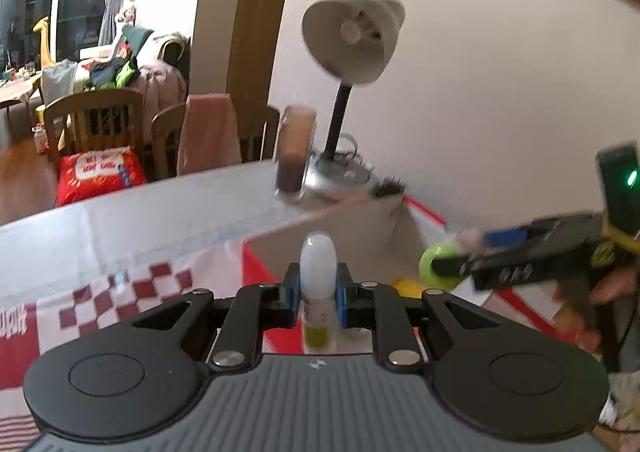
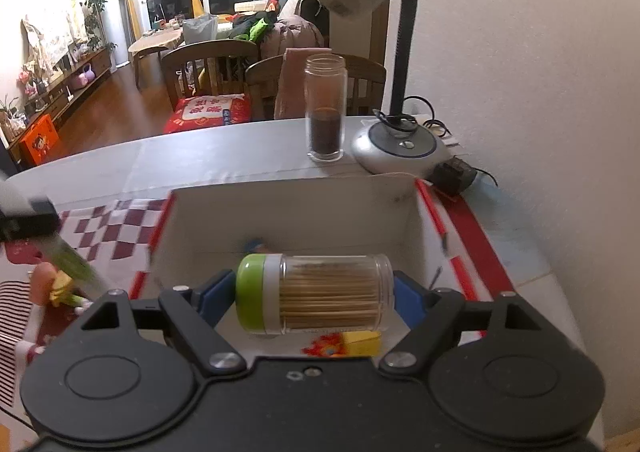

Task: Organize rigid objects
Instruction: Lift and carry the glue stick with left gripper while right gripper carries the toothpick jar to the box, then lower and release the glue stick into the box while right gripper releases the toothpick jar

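Here the left gripper [image 1: 318,298] clamps a slim, smooth white-capped bottle [image 1: 318,276] upright above the white cardboard box [image 2: 288,208]; the right gripper [image 2: 314,298] clamps a clear ribbed toothpick jar [image 2: 316,298] sideways over it. Behind the box stand a glass jar [image 2: 325,110] and a lamp [image 2: 400,144].

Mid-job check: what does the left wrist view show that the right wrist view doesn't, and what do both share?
Left wrist only: the left hand-held gripper shut on a white-capped bottle, and the lamp's open shade.

Right wrist only: the right hand-held gripper shut end to end on a green-lidded toothpick jar, lying sideways over the box, and a yellow item inside.

Both: the white box, the glass jar of brown powder, the lamp base, and the checkered cloth.
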Available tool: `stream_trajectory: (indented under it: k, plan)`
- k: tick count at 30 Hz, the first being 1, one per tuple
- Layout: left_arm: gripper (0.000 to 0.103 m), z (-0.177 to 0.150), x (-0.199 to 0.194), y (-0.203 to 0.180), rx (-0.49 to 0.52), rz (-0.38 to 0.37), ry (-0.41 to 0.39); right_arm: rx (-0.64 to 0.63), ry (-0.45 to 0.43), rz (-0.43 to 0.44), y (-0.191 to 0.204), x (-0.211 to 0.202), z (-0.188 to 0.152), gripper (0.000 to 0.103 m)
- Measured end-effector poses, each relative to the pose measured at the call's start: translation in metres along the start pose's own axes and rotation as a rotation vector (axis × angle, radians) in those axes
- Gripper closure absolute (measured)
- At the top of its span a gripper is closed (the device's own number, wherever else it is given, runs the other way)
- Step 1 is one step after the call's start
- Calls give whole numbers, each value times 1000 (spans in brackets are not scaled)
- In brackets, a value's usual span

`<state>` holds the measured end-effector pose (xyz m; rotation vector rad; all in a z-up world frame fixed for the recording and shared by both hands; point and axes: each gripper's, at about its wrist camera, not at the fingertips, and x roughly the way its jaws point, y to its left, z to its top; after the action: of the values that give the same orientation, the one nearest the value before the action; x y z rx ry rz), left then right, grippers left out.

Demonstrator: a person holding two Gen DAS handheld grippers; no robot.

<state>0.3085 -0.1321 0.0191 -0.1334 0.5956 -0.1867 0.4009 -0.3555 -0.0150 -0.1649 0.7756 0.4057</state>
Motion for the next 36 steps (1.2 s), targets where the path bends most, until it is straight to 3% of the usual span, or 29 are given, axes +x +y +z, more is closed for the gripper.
stream_trajectory:
  k: [7, 18, 26, 36]
  plan:
    - [86, 35, 24, -26, 23, -14, -30, -30, 18, 0, -24, 16, 5, 21]
    - [86, 16, 108, -40, 51, 54, 174, -174, 106, 76, -26, 59, -9, 21]
    - [86, 7, 145, -40, 48, 84, 249, -265, 151, 126, -17, 80, -16, 21]
    - [86, 13, 182, -49, 111, 97, 293, -270, 179, 173, -18, 88, -8, 21]
